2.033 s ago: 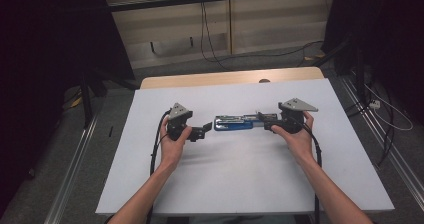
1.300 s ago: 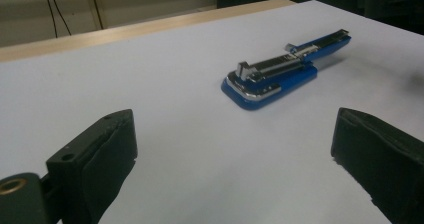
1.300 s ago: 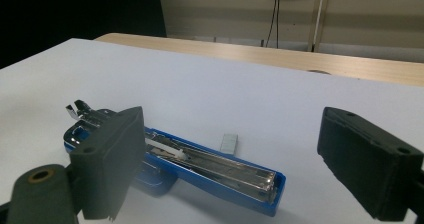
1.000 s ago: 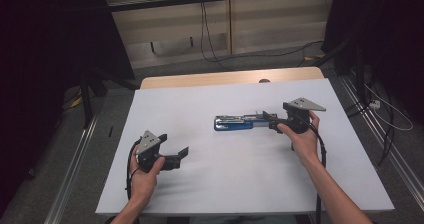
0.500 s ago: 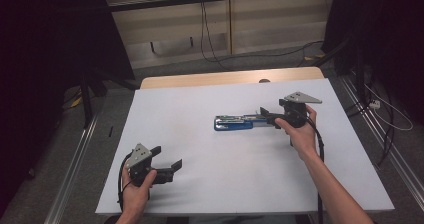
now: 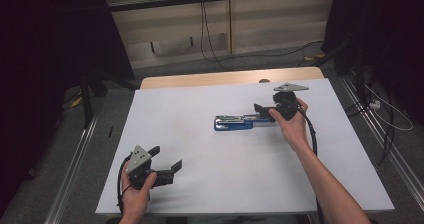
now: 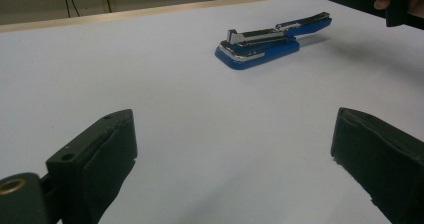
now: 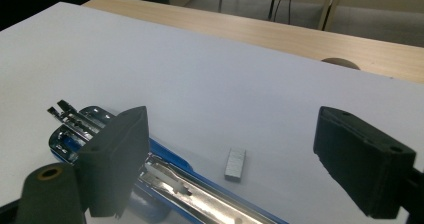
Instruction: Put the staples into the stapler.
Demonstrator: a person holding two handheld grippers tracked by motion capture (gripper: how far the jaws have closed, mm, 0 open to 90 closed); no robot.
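A blue stapler [image 6: 234, 122] lies opened out on the white table top [image 6: 200, 134], its metal staple channel bared [image 8: 190, 191]. A small grey strip of staples [image 8: 235, 164] lies on the table just beside it. My right gripper [image 6: 261, 111] hovers over the stapler's right end with its jaws wide open and nothing between them [image 8: 232, 134]. My left gripper [image 6: 166, 157] sits near the front left edge of the table, open and empty, pointing toward the stapler [image 7: 265, 41] from well away [image 7: 232, 139].
A strip of wooden table [image 6: 225, 78] shows behind the white top, with a round cable hole [image 6: 264, 80] in it. Cables trail from both grippers. Dark floor, metal rails and black stands surround the table.
My left gripper has drawn back from the stapler to the front left edge of the table. My right gripper has shifted a little right and up. The stapler stays put.
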